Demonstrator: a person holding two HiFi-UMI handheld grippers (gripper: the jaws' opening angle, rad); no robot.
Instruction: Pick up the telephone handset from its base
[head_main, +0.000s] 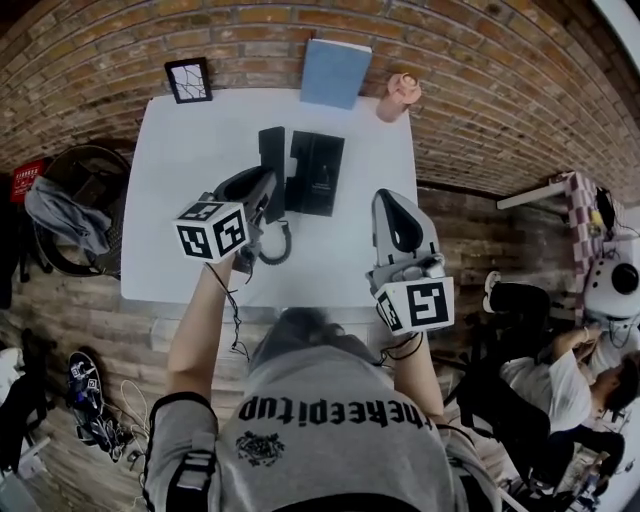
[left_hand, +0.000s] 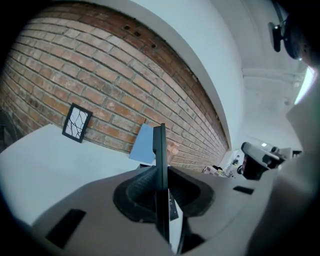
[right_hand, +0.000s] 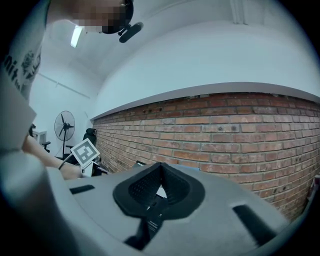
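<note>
The black telephone handset (head_main: 272, 150) is lifted off the left side of its flat black base (head_main: 318, 172), which lies on the white table (head_main: 180, 200). My left gripper (head_main: 266, 188) is shut on the handset's near end. In the left gripper view the handset (left_hand: 160, 160) stands edge-on as a thin dark slab clamped between the pads. Its coiled cord (head_main: 280, 247) hangs in a loop below the gripper. My right gripper (head_main: 390, 205) hovers over the table's right front part, apart from the phone, jaws together and holding nothing (right_hand: 160, 172).
Against the brick wall at the table's back lean a small black picture frame (head_main: 189, 80), a blue book (head_main: 335, 72) and a pink object (head_main: 400, 97). A seated person is at the lower right. Bags and cables lie on the floor at the left.
</note>
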